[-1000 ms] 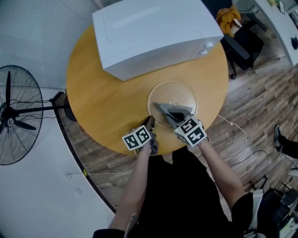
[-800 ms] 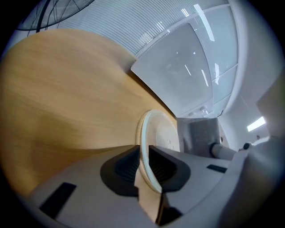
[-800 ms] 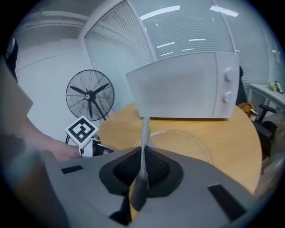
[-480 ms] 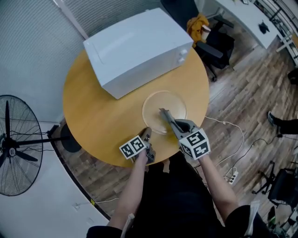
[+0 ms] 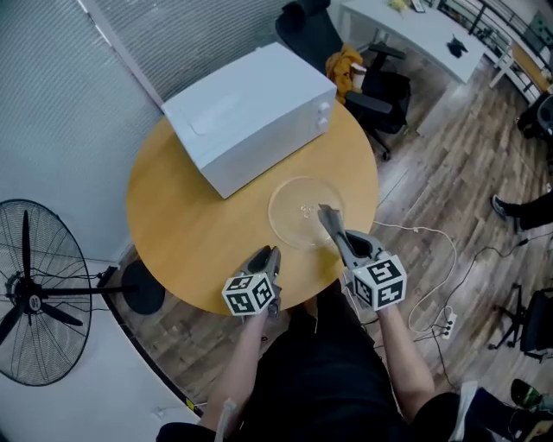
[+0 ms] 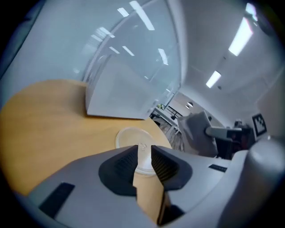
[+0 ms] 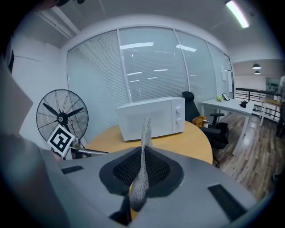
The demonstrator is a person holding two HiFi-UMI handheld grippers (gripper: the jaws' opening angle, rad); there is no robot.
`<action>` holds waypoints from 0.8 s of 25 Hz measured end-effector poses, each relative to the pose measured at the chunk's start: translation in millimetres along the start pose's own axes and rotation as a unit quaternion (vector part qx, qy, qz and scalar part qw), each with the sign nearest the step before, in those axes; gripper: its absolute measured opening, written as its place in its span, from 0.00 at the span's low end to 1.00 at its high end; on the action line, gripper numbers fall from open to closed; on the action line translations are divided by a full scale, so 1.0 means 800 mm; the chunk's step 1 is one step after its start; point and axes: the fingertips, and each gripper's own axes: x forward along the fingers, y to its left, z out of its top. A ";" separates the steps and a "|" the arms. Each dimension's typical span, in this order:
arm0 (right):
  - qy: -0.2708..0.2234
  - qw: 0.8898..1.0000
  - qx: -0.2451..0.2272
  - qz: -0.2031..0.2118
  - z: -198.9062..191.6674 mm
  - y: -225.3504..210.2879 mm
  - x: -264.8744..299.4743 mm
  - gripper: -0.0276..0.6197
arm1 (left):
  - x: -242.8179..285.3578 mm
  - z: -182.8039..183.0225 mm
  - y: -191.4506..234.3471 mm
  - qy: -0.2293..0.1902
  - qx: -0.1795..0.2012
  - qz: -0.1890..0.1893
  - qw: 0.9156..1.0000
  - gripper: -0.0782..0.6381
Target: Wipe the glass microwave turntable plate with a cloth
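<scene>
The clear glass turntable plate [image 5: 302,210] lies flat on the round wooden table [image 5: 186,224], in front of the white microwave [image 5: 246,112]. My right gripper [image 5: 340,237] hangs above the plate's near right rim, shut on a grey cloth [image 5: 327,214] that pokes up past its jaws [image 7: 144,129]. My left gripper [image 5: 266,254] hovers over the table's near edge, left of the plate. Its jaws stand open with nothing between them, and the plate [image 6: 131,136] shows through the gap. The cloth is not touching the plate.
A standing fan [image 5: 34,302] is on the floor at the left. An office chair [image 5: 380,86] with an orange item and a white desk [image 5: 406,26] lie beyond the table. Cables [image 5: 432,259] trail over the wooden floor at the right.
Both grippers have risen and drawn back from the plate toward me. The cloth has lifted off the glass. The left jaws, earlier at the plate's near rim, have widened and come away.
</scene>
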 end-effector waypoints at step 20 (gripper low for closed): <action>-0.135 0.991 -0.005 -0.012 0.074 0.047 -0.116 0.07 | -0.124 0.126 -0.147 -0.130 0.222 -0.066 0.964 0.11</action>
